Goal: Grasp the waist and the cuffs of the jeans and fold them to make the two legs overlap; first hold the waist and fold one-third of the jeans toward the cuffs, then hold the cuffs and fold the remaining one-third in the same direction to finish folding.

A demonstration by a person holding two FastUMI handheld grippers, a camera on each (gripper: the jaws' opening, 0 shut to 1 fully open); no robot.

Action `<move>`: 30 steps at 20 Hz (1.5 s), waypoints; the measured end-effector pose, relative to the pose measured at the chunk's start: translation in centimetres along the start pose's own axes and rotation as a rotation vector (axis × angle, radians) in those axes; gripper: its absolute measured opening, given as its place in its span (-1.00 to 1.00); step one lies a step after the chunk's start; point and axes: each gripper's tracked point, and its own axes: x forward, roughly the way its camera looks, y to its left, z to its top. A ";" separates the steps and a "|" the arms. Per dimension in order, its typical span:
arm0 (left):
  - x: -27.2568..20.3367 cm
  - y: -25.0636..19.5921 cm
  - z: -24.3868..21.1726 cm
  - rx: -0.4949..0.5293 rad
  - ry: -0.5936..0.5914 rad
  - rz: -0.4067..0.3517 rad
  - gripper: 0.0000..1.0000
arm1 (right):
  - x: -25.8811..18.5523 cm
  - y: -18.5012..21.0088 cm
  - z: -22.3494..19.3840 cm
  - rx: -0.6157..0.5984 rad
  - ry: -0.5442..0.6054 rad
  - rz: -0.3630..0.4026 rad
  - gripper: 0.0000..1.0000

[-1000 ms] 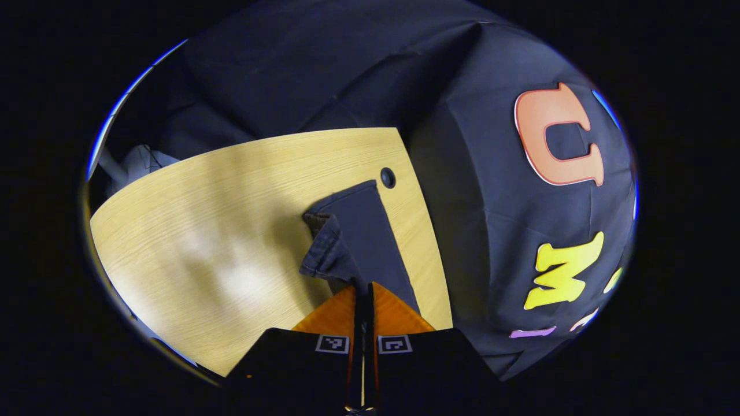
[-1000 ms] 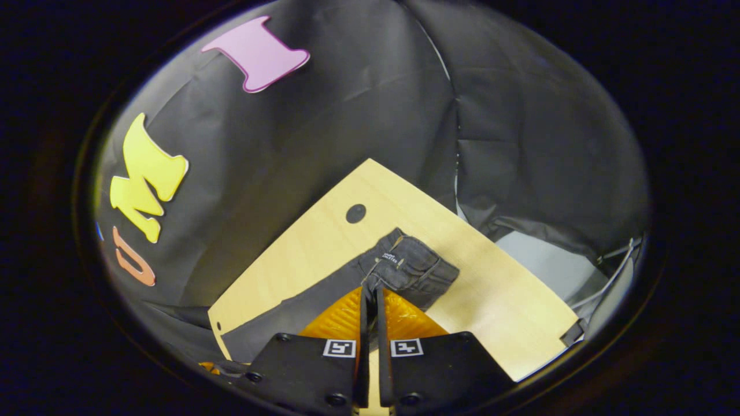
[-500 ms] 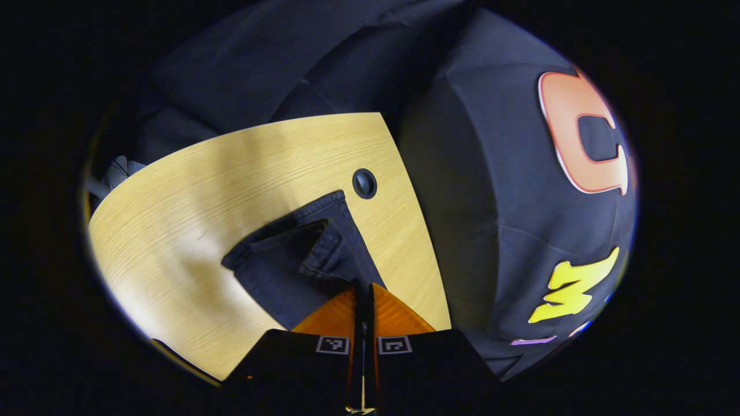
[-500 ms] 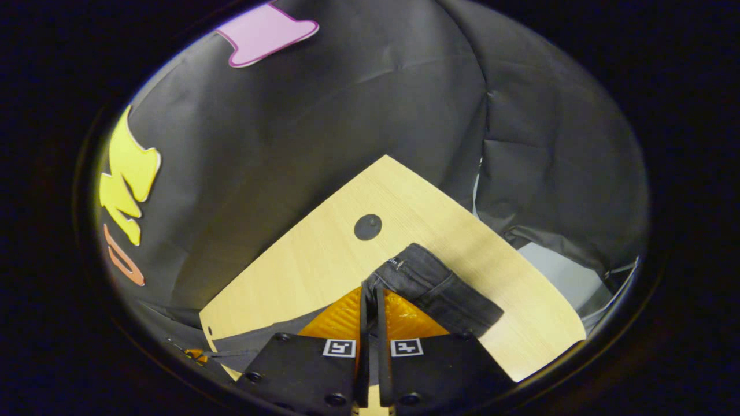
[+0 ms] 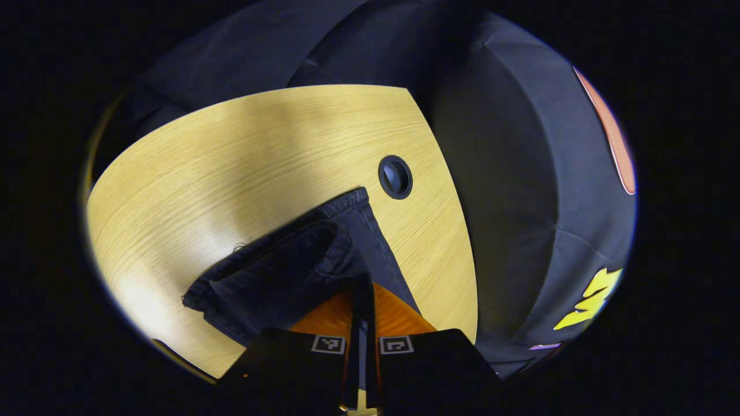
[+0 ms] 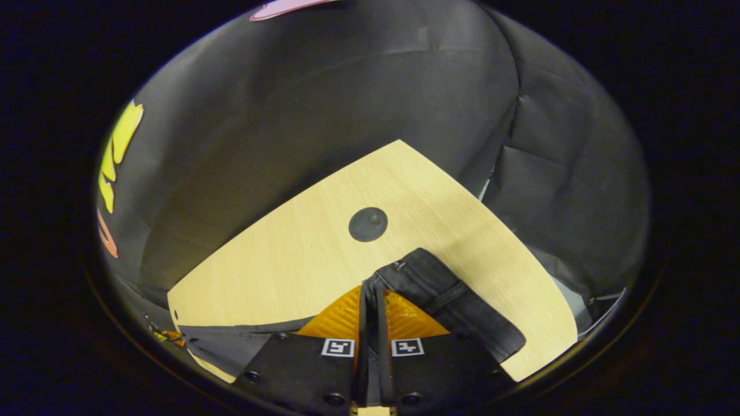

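On the table [image 5: 191,173], both grippers' jaws clamped on the dark jeans [image 5: 277,277], waist and cuffs.

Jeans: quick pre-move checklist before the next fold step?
1. Left gripper grip on the jeans: jaws closed on the cuff end. Ok.
2. Right gripper grip at the waist: jaws closed on the waistband edge. Ok.
3. Legs overlapping: left gripper view shows one cuff lying over the other, edges offset. Not ok.
4. Table ahead: bare wood apart from the round grommet. Ok.
5. Full garment flatness: mid-section hidden behind the grippers. Cannot tell.
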 end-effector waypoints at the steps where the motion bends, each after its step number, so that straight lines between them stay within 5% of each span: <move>1: 0.1 0.0 0.1 -0.004 -0.002 -0.001 -0.75 | -0.1 0.0 0.1 0.000 -0.001 -0.004 -0.81; 3: 0.0 -0.3 -0.1 0.004 0.003 -0.008 -0.37 | 0.0 0.1 0.0 0.000 -0.002 -0.005 -0.76; 4: -0.4 -0.7 -0.1 0.013 0.002 -0.015 0.27 | 0.1 0.6 0.0 0.002 -0.005 0.002 -0.72; 5: -0.8 -1.2 -0.1 0.025 -0.004 -0.017 0.50 | 0.0 1.1 -0.1 0.005 -0.007 0.016 -0.57; 7: -2.0 -1.0 -0.2 0.061 -0.008 0.014 0.98 | -0.4 2.7 -0.1 0.002 -0.020 0.053 0.12; 9: -2.5 -1.8 -0.6 0.070 -0.019 0.015 0.96 | -1.3 3.8 0.4 0.001 -0.054 0.059 0.90; 13: -6.7 -5.1 -1.8 0.152 -0.064 -0.023 0.97 | -6.2 4.2 1.7 -0.056 -0.148 0.064 0.67; 16: -12.5 -9.9 -3.7 0.408 -0.193 -0.089 0.98 | -12.9 5.5 2.0 -0.193 -0.283 0.079 0.84; 19: -19.3 -15.1 -6.8 0.712 -0.388 -0.182 0.97 | -20.9 6.9 1.1 -0.323 -0.434 0.125 0.76; 22: -24.6 -17.6 -11.0 0.889 -0.571 -0.249 0.96 | -26.8 7.7 -2.6 -0.367 -0.531 0.183 0.89; 26: -28.1 -15.9 -18.1 0.934 -0.701 -0.295 0.97 | -31.6 5.9 -7.6 -0.389 -0.587 0.177 0.86; 30: -29.2 -14.0 -24.0 0.964 -0.704 -0.306 0.96 | -34.3 2.9 -11.1 -0.333 -0.607 0.139 0.91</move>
